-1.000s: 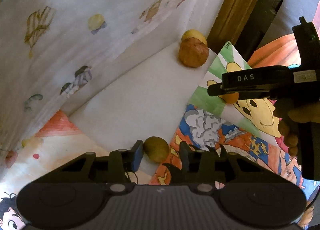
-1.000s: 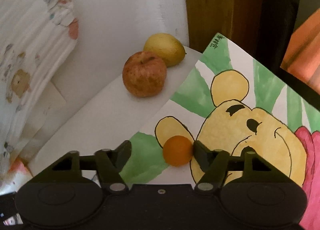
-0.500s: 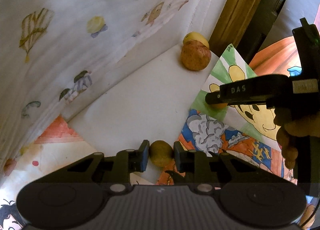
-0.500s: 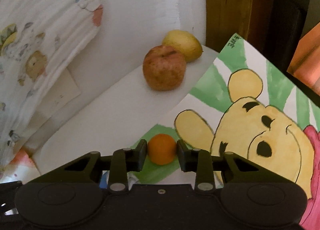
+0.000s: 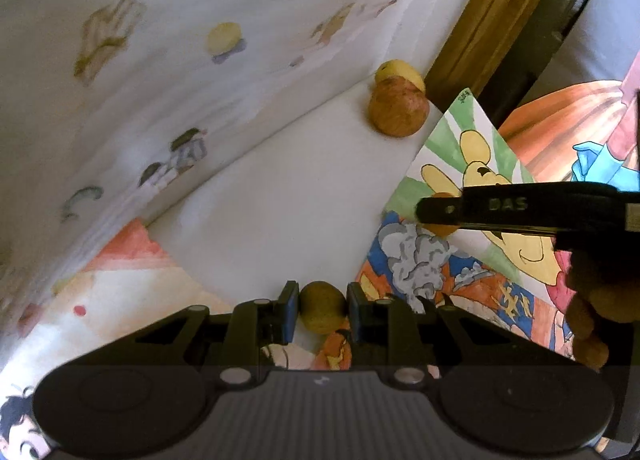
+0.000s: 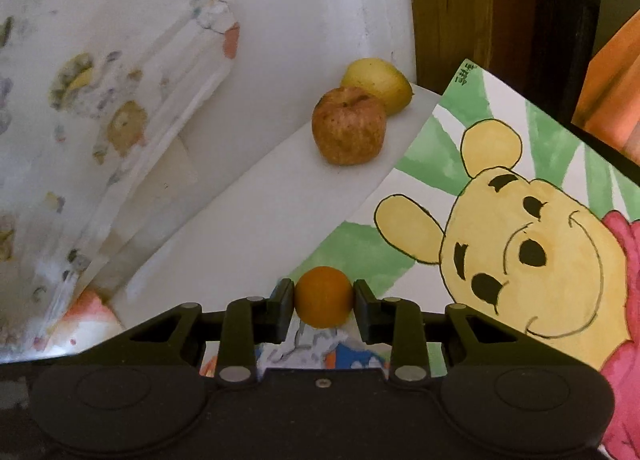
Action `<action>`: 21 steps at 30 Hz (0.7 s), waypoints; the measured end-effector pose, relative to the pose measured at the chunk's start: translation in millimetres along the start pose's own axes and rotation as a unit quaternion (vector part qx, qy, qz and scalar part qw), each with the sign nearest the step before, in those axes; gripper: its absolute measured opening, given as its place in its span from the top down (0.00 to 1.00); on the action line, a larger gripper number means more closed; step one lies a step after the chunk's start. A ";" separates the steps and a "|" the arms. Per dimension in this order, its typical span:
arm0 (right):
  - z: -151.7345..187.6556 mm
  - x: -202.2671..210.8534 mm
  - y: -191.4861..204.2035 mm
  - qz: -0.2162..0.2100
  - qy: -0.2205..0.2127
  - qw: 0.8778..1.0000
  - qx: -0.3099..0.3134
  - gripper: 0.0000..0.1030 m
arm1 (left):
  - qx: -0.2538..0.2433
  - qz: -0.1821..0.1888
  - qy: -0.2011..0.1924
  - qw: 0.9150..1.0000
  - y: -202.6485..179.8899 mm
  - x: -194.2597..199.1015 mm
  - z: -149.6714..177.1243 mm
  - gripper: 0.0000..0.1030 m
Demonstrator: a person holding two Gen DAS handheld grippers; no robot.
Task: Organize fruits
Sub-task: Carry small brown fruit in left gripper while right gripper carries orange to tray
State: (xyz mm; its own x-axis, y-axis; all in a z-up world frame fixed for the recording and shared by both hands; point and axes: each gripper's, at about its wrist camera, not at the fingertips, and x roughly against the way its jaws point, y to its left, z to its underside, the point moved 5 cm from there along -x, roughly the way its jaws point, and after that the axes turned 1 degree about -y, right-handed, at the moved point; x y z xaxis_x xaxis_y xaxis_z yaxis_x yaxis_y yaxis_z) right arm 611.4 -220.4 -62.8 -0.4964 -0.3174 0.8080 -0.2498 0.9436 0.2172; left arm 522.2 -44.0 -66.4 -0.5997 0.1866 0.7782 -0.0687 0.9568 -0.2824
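lettering "das" stands on the right gripper (image 5: 438, 211) at the right of the left view; it is closed on a small orange (image 6: 323, 302). the left gripper (image 5: 322, 312), low centre, clamps a brownish-green fruit (image 5: 321, 312). an apple (image 6: 349, 125) and a yellow fruit (image 6: 378, 83) touch, upper centre.

matte black gripper (image 5: 322, 314) bodies, silver screws, embossed "das".

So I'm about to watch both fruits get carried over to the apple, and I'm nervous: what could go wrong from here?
1. The small round orange fruit is pinched only at its sides by the right gripper; it might slip.
2. The olive-brown fruit in the left gripper is equally round.
3. The reddish apple touches the yellow pear; a nudge could roll either.
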 end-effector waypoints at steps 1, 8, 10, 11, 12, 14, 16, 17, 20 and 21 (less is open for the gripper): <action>1.6 5.2 1.9 0.000 0.000 1.000 0.004 0.67 | 0.003 0.000 0.001 1.000 0.5 2.2 -0.3 0.73; 15.1 47.9 14.3 -0.008 -0.012 1.000 0.006 0.67 | 0.006 0.010 -0.003 1.000 -7.8 30.1 -4.1 0.73; 19.3 61.9 17.2 -0.010 -0.016 1.000 0.007 0.67 | 0.010 0.011 -0.006 1.000 -10.4 41.0 -3.8 0.73; 21.7 69.5 18.5 -0.011 -0.018 1.000 0.007 0.67 | 0.011 0.012 -0.007 1.000 -11.9 46.1 -3.5 0.73; 24.6 77.5 19.4 -0.012 -0.020 1.000 0.006 0.67 | 0.011 0.013 -0.009 1.000 -14.2 52.8 -2.6 0.73; 31.2 95.4 21.5 -0.012 -0.026 1.000 0.005 0.67 | 0.007 0.013 -0.014 1.000 -18.8 64.3 -0.5 0.73; 38.8 113.3 23.6 -0.011 -0.031 0.999 0.005 0.67 | 0.004 0.014 -0.019 1.000 -23.7 77.5 2.8 0.73; 43.2 122.4 23.8 -0.011 -0.034 0.999 0.004 0.67 | 0.002 0.015 -0.021 1.000 -25.9 83.5 4.8 0.73; 58.4 148.4 25.7 -0.008 -0.041 0.999 -0.001 0.67 | -0.002 0.018 -0.024 1.000 -34.9 101.2 13.1 0.73; 64.2 156.2 26.4 -0.007 -0.043 0.999 -0.002 0.67 | -0.004 0.019 -0.025 0.999 -38.0 107.2 16.5 0.73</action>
State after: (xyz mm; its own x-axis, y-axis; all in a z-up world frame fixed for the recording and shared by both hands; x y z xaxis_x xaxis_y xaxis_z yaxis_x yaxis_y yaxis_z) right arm 473.9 -251.2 33.9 -0.5619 -0.3375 0.7552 -0.2535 0.9393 0.2311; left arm 447.3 -64.1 18.5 -0.6415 0.2120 0.7373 -0.0381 0.9511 -0.3066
